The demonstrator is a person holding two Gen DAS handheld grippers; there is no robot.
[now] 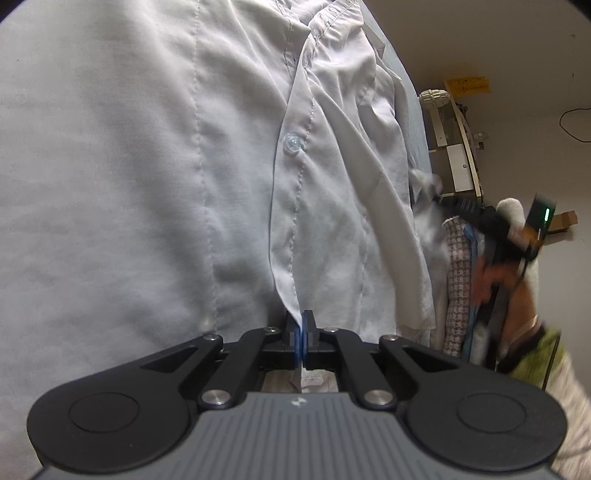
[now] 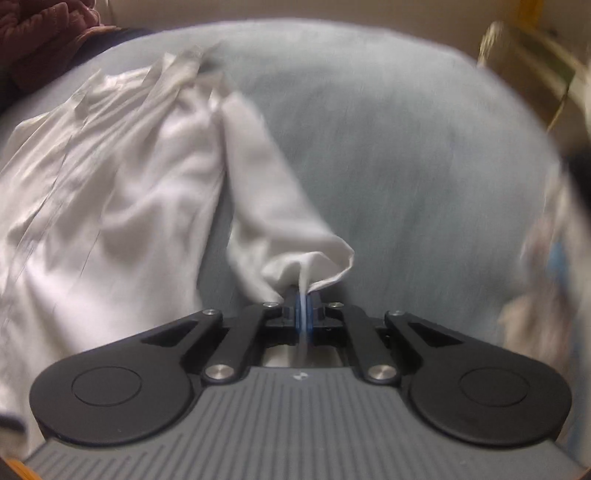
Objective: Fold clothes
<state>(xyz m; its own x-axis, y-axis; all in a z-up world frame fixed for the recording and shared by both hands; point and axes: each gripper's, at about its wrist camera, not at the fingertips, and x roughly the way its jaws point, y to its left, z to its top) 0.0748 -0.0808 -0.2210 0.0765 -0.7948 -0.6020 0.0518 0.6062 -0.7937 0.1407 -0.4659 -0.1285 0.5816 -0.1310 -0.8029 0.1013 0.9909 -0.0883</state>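
A white button-up shirt (image 1: 166, 166) fills most of the left wrist view, its button placket (image 1: 291, 144) running down toward my left gripper (image 1: 302, 321), which is shut on the placket's lower edge. In the right wrist view the same white shirt (image 2: 110, 192) lies bunched at the left on a pale blue-grey surface (image 2: 406, 166). One sleeve (image 2: 273, 206) stretches out to my right gripper (image 2: 303, 297), which is shut on the cuff end. The other gripper, held by a hand (image 1: 517, 258), appears blurred at the right of the left wrist view.
Other garments, one checked (image 1: 458, 280), hang or pile at the right of the left wrist view. A shelf unit (image 1: 454, 147) stands against the wall behind. Dark red fabric (image 2: 48, 33) lies at the top left of the right wrist view.
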